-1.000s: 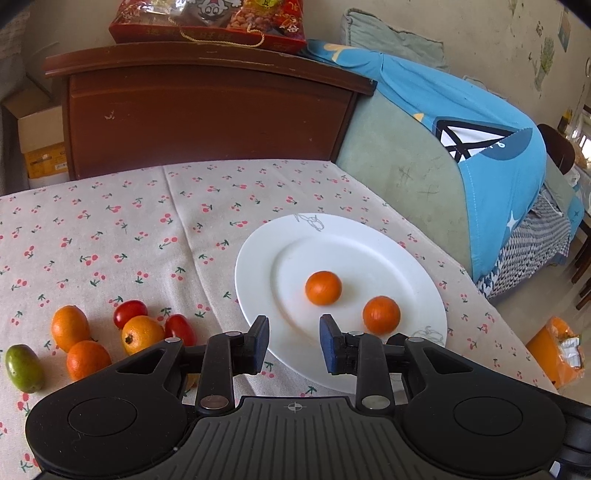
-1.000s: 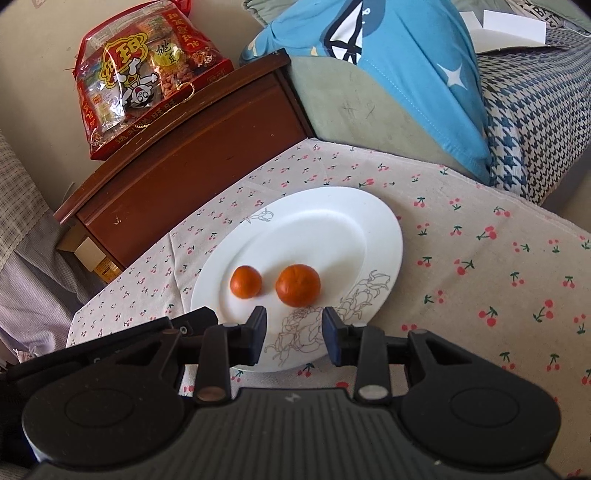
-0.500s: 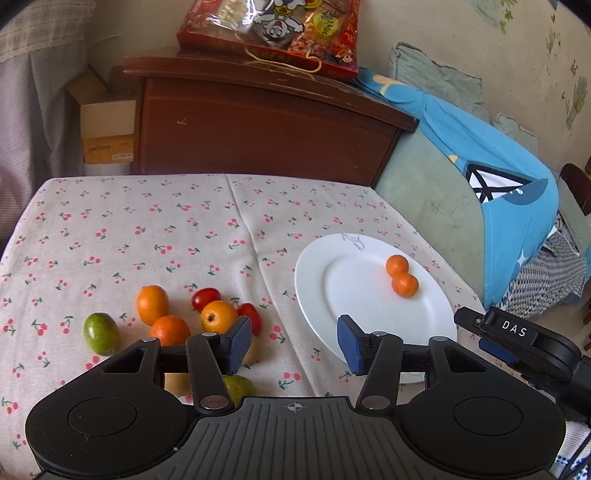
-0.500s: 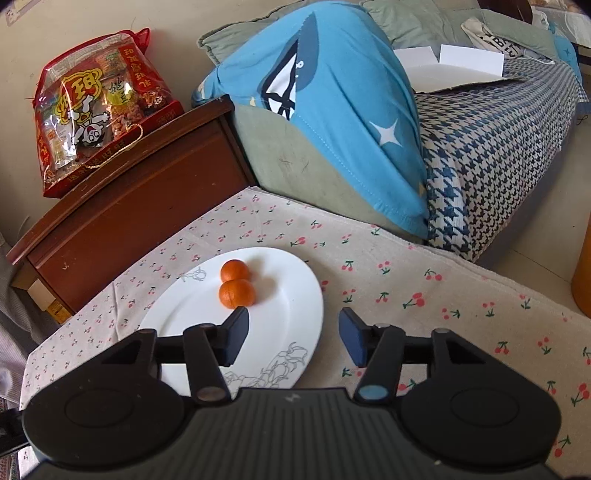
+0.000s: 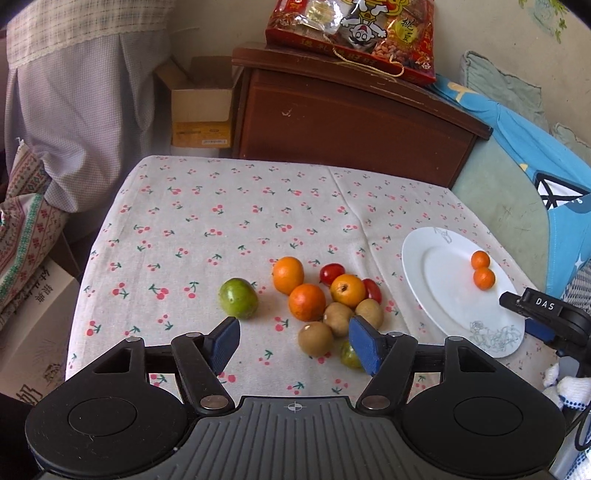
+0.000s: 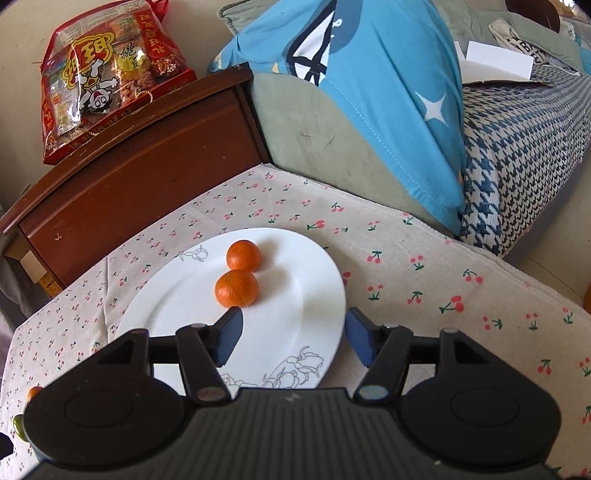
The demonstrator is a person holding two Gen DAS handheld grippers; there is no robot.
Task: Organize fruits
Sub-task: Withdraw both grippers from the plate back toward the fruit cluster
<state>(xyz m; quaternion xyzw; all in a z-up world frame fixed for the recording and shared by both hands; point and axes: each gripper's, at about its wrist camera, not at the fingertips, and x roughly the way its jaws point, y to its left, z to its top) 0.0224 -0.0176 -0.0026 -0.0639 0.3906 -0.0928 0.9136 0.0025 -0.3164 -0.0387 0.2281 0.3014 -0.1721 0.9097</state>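
A white plate (image 5: 439, 291) at the table's right holds two small oranges (image 5: 483, 277), touching; the plate (image 6: 295, 321) and oranges (image 6: 236, 288) also show in the right wrist view. A pile of loose fruit lies mid-table: oranges (image 5: 306, 301), red tomatoes (image 5: 331, 273), brown longans (image 5: 315, 338), a green fruit (image 5: 238, 298) to the left. My left gripper (image 5: 294, 345) is open and empty, just in front of the pile. My right gripper (image 6: 293, 339) is open and empty over the plate's near edge.
A brown wooden cabinet (image 5: 351, 122) with a red snack bag (image 5: 354, 33) stands behind the table. A sofa with a blue cloth (image 6: 376, 85) lies to the right. A cardboard box (image 5: 201, 107) sits at the back left. The table's left edge drops off.
Both grippers have opened wide and pulled back from the plate. The left gripper has swung left toward the fruit pile. The two oranges on the plate now touch.
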